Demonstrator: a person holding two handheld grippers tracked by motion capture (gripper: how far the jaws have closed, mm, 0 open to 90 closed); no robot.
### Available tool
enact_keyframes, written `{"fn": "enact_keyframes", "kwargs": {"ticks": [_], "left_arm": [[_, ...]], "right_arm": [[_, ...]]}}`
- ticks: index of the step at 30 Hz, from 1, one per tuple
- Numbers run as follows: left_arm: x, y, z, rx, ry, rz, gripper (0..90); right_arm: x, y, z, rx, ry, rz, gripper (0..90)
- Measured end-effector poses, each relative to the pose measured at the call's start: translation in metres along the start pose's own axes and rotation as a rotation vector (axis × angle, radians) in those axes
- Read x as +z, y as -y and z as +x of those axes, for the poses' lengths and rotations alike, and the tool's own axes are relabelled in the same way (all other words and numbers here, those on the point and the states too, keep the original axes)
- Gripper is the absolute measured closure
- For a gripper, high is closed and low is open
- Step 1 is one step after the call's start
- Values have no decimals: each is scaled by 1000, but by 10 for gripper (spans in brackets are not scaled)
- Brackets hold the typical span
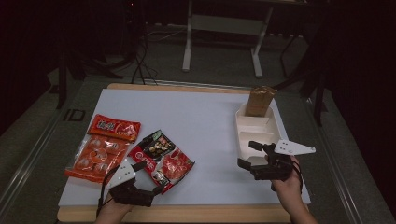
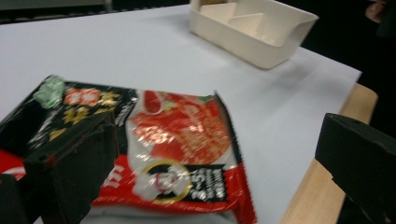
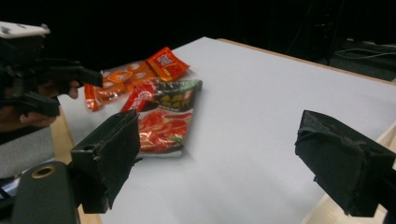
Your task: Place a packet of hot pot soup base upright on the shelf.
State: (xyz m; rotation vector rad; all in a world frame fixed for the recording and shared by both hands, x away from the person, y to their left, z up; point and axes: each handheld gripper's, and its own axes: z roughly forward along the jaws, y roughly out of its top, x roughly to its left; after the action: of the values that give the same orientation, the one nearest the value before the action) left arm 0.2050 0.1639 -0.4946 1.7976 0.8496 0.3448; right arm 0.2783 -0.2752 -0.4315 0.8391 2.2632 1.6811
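Note:
A red and black snack packet (image 1: 161,158) lies flat on the white board, near its front left. My left gripper (image 1: 152,176) stands open at the packet's near edge, one jaw over its corner; in the left gripper view the packet (image 2: 182,140) lies between and beyond the two spread jaws of the left gripper (image 2: 215,163). My right gripper (image 1: 246,154) is open too, just off the near end of a cream divided tray (image 1: 256,138), holding nothing. In the right gripper view the packet (image 3: 166,116) lies farther off, beyond the right gripper (image 3: 226,163).
Two orange snack packs (image 1: 100,147) lie left of the packet. A brown bag (image 1: 260,100) stands in the tray's far compartment. The white board (image 1: 205,112) has bare room in its middle. The wooden table edge (image 1: 187,213) runs along the front. Stands and cables fill the dark floor behind.

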Motion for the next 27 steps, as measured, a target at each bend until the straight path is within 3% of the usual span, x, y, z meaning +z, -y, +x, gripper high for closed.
{"fn": "enact_keyframes", "kwargs": {"ticks": [1, 3, 4, 8, 12, 20, 25, 27], "left_arm": [[4, -4, -4, 27, 5, 18, 2], [6, -6, -6, 43, 16, 27, 7], [7, -8, -7, 54, 20, 26, 61], [14, -15, -7, 46, 32, 29, 146], [18, -19, -7, 51, 28, 42, 165], [37, -34, -5, 5, 55, 92, 247], [47, -43, -2, 21, 43, 120, 327], [53, -47, -2, 31, 45, 131, 418]], "right_arm": [[-2, 1, 2, -4, 2, -7, 138], [-4, 1, 3, -8, 2, -9, 138], [-5, 2, 4, -14, 1, -11, 138], [-5, 4, 6, -24, -5, -13, 139], [-5, 8, 9, -43, -5, -15, 140], [-7, 11, 14, -65, 20, -5, 139], [-11, 9, 14, -66, 42, -40, 135], [-13, 9, 13, -81, 43, -50, 135]]}}
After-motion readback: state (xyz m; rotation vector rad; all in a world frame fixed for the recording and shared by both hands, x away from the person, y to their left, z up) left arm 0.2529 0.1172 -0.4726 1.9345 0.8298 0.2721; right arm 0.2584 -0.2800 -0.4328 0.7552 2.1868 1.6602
